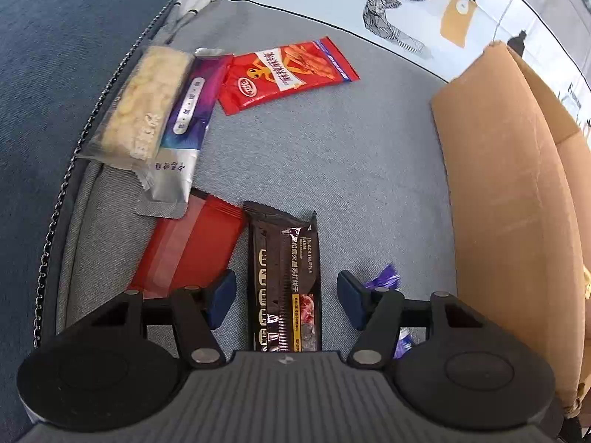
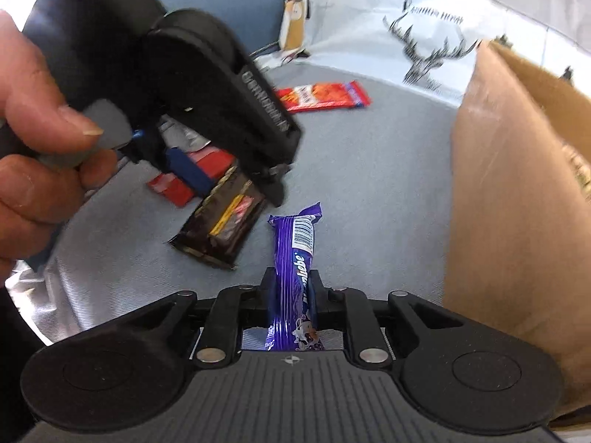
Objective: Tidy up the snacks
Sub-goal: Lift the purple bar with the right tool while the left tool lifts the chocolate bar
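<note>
My left gripper (image 1: 286,297) is open, its blue pads on either side of a dark brown cracker pack (image 1: 282,277) lying on the grey cushion, not touching it. My right gripper (image 2: 292,280) is shut on a purple snack bar (image 2: 293,258); a bit of that bar shows in the left wrist view (image 1: 384,280). The left gripper (image 2: 225,181) also shows in the right wrist view, above the brown pack (image 2: 221,229). A plain red pack (image 1: 188,243), a purple-silver pack (image 1: 186,118), a clear pack of pale biscuits (image 1: 142,103) and a red printed pack (image 1: 284,72) lie on the cushion.
A tall cardboard box (image 1: 509,184) stands at the right, also in the right wrist view (image 2: 517,192). A blue sofa arm (image 1: 48,74) with a chain trim borders the left. A white deer-print cushion (image 1: 388,3) lies behind.
</note>
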Available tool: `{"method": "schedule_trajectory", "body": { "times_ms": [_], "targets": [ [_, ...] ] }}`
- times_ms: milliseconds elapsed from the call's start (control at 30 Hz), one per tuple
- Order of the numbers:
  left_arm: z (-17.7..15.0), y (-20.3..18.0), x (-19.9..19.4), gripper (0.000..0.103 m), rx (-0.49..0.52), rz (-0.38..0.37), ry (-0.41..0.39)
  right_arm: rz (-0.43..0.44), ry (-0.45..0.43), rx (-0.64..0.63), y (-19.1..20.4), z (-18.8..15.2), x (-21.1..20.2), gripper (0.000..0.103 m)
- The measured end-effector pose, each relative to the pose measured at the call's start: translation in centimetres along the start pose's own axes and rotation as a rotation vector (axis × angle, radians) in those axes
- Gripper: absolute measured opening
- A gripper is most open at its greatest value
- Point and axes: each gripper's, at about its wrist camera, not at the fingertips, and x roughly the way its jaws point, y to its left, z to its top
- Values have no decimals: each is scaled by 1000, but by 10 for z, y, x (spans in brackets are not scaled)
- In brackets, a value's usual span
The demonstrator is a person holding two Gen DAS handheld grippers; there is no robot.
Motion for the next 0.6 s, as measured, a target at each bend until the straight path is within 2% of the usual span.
{"method": "schedule_trajectory", "body": {
  "times_ms": [133,600],
  "targets": [
    [1,3,1,66,-12,-6,8,-6,46,28,-5,-3,6,18],
    [0,-5,5,66,41,25,12,20,46,74,-12,-1,8,19]
  ]
}}
